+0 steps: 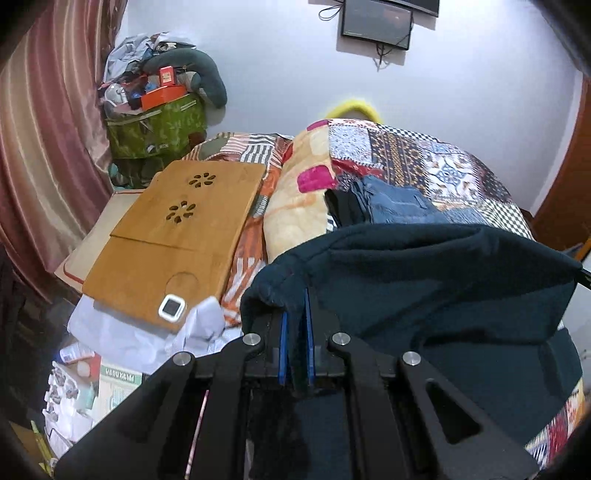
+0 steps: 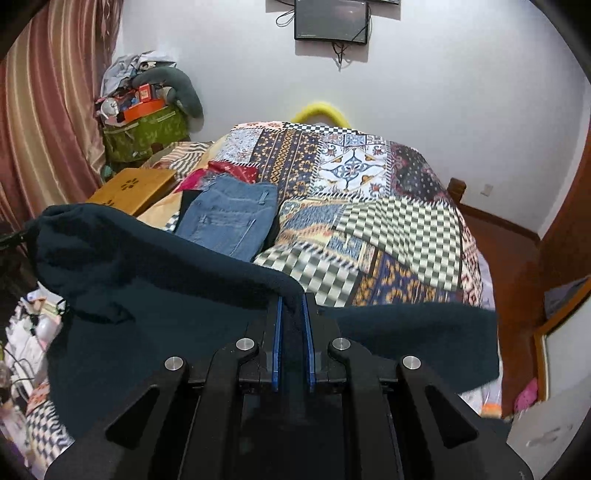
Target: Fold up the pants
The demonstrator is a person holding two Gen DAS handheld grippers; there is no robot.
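Both grippers, left and right, pinch the dark pants lifted over the bed. Beyond the jaws, jeans; only the left view shows the tray's full top.

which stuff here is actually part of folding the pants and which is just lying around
Part of the job:
- dark teal fleece pants, lifted by one edge
- left gripper, clamped on that edge
- right gripper, clamped on it too

Just lying about:
- folded blue denim jeans
- patchwork quilt
- bamboo lap desk
- green bag piled with clutter
- wall-mounted screen
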